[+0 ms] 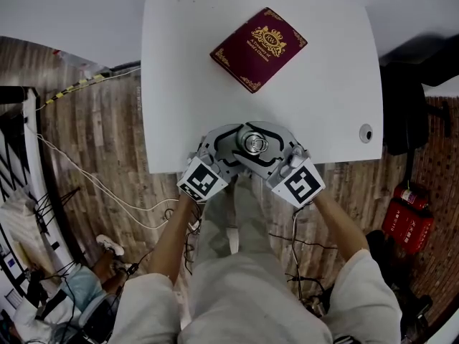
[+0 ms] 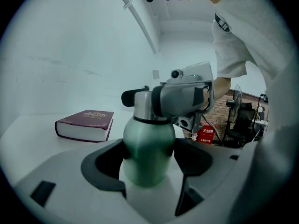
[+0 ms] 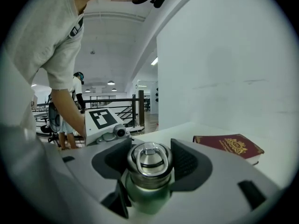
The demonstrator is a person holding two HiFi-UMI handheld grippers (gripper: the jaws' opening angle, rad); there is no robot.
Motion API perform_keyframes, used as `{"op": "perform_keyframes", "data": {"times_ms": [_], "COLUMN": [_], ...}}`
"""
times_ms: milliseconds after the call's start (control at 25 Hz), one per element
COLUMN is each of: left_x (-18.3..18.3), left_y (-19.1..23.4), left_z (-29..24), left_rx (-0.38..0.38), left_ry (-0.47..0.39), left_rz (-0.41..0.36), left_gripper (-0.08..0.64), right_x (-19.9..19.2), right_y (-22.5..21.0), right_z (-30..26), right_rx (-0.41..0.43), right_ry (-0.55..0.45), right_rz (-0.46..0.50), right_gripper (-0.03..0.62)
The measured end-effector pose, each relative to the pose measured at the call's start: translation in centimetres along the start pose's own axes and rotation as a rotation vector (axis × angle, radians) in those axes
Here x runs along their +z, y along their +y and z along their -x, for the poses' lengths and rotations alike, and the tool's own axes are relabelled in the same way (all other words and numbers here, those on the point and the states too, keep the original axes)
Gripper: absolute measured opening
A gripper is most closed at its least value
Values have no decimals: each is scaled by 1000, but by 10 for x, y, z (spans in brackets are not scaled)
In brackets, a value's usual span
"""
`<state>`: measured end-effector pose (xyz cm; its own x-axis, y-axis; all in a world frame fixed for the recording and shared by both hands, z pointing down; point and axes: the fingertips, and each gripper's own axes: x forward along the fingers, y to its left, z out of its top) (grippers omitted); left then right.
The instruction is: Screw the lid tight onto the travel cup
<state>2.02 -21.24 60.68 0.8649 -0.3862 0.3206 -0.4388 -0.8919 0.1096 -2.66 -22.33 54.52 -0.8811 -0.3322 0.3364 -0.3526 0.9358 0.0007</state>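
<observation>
squarely, lid (image 3: 149,157) between right gripper's (image 3: 148,166) pads (image 3: 189,164)

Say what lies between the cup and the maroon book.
Past the left claw and right claw round the cup, only bare white table up to the book (head view).

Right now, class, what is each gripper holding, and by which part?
The left gripper grips the green cup by its rounded body. The right gripper is closed on the metal lid, across its sides.
</observation>
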Motion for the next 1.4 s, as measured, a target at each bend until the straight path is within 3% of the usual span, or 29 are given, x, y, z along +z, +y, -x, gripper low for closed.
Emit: {"op": "perform_keyframes", "data": {"times_ms": [480, 880, 1120, 1400], "left_x": [-3, -2, -2, -3], "left_y": [-1, 0, -1, 0], "left_z": [-1, 0, -1, -1], "left_rx": [12, 17, 12, 11], "left_ry": [3, 1, 4, 4], "left_rz": [-11, -14, -17, -15], "left_gripper": [334, 334, 334, 334], "right_x": [-1, 1, 3, 8], "right_y": [-8, -14, -13, -6], "right_z": [2, 2, 2, 3], "right_rx": [-228, -356, -319, -153], "right_ry": [-48, -67, -99, -112], "right_rz": [-46, -74, -80, -103], "right_gripper": [256, 255, 258, 296]}}
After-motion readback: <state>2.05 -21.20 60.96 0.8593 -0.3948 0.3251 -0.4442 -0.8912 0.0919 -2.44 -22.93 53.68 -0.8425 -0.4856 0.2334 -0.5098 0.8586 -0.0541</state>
